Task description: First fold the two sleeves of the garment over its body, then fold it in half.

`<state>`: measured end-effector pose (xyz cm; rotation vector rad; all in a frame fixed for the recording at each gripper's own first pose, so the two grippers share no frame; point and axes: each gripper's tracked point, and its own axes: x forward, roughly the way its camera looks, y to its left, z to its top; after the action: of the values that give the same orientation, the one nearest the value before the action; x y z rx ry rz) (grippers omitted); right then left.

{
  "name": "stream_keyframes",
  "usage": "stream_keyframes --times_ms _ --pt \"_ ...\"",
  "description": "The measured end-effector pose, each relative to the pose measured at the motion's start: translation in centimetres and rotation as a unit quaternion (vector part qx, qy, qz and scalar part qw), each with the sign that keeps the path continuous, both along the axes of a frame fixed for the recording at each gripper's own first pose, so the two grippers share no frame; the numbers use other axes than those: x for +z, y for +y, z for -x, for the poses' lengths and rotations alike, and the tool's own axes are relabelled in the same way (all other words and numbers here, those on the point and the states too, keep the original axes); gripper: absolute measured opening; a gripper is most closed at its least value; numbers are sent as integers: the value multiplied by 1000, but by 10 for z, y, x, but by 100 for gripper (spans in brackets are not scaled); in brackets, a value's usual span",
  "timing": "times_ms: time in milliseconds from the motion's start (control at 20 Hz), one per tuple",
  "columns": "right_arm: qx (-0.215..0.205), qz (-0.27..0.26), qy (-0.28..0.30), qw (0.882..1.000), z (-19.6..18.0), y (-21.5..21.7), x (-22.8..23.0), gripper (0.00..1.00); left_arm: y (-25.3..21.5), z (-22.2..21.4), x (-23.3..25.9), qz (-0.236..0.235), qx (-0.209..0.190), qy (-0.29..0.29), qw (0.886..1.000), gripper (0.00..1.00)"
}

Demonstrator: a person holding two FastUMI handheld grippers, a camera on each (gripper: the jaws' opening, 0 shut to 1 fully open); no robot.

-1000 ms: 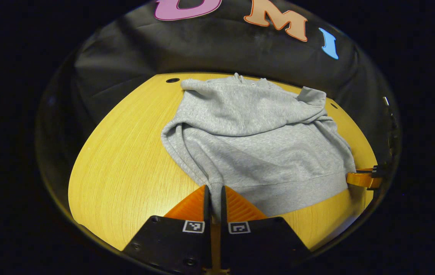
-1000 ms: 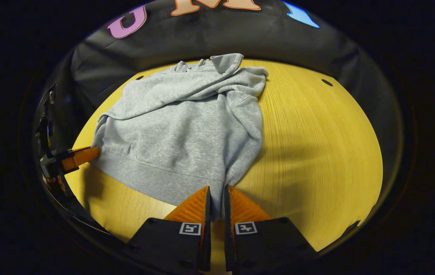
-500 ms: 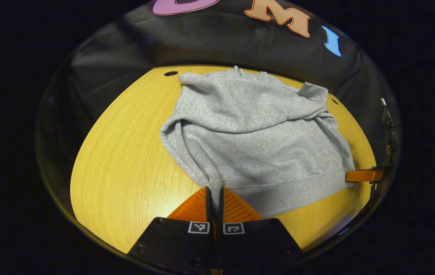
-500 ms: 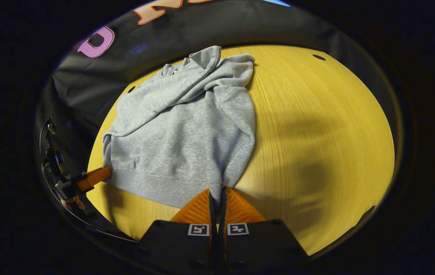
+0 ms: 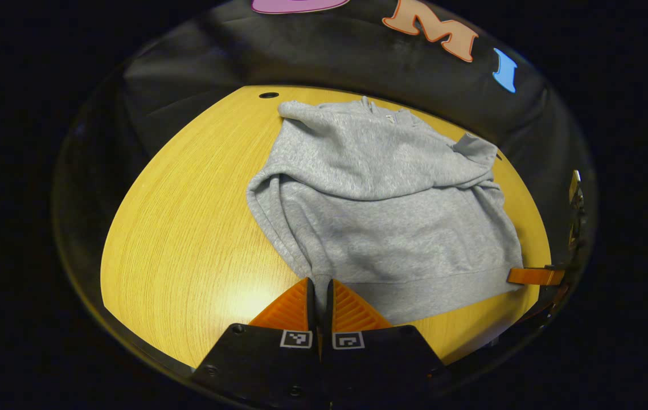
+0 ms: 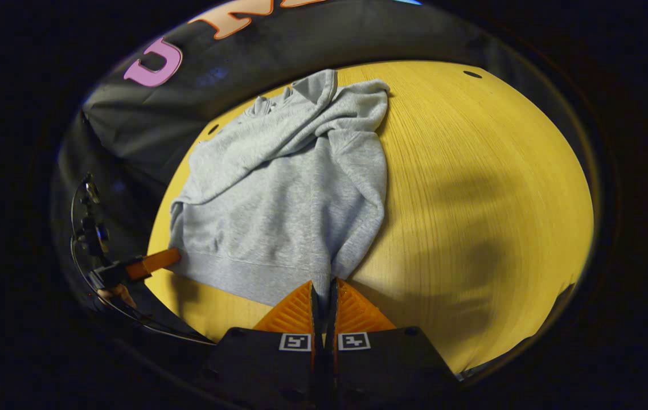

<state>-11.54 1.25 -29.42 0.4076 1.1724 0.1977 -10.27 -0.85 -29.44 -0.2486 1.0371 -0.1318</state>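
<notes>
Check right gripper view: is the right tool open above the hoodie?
No. The right tool is shut on the bottom hem corner of the grey hoodie, which lies on the wooden table.

Sleeve cuffs [image 5: 475,149] perhaps tucked under

— What lay under everything?
— A yellow wood-grain table [image 5: 187,216], with light glaring on its near part.
— Anything in its surface?
— Small dark holes [image 5: 269,95] near the far edge; one more [image 6: 472,74] showed in the right gripper view.
— Behind it?
— Black cloth wall [image 5: 324,62], creased.
</notes>
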Motion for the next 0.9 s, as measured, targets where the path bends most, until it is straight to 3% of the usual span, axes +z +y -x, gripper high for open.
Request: stream_keyframes --times_ms 200,500,900 --pt "-22 -48 -26 998 -20 3 39 3 -3 -18 34 41 27 -19 999 0" --pt "-65 -118 -55 989 -65 9 86 2 -6 -49 71 58 27 -54 997 0" --pt "-111 -176 -64 976 -120 6 117 3 3 -100 97 99 54 -75 991 0"
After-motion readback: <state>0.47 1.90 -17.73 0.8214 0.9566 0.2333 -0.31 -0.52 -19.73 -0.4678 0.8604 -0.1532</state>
